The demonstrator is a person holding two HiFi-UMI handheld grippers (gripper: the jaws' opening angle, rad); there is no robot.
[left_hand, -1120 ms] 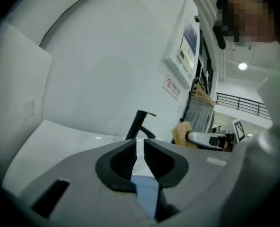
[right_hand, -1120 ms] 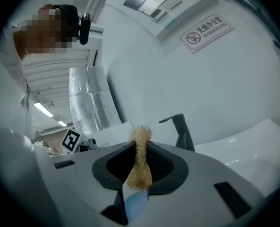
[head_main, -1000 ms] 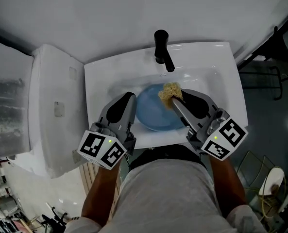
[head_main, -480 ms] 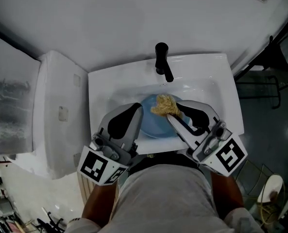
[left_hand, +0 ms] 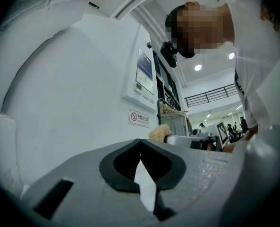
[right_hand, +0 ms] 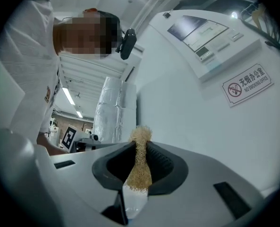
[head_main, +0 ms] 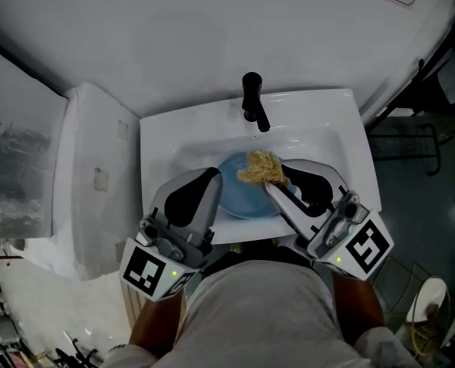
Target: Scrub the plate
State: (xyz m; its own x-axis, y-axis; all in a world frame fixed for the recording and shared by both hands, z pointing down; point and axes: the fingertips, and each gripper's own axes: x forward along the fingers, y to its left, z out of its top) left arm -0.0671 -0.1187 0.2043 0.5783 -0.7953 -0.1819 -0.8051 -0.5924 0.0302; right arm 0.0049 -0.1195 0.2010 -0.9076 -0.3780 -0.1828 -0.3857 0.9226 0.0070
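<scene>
White sink walls hem the blue plate; left gripper shut empty, right gripper clamps scrubber.

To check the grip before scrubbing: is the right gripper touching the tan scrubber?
Touching. The right gripper view shows the right gripper with both jaws pressed on the tan scrubber, squeezed thin between them.
</scene>
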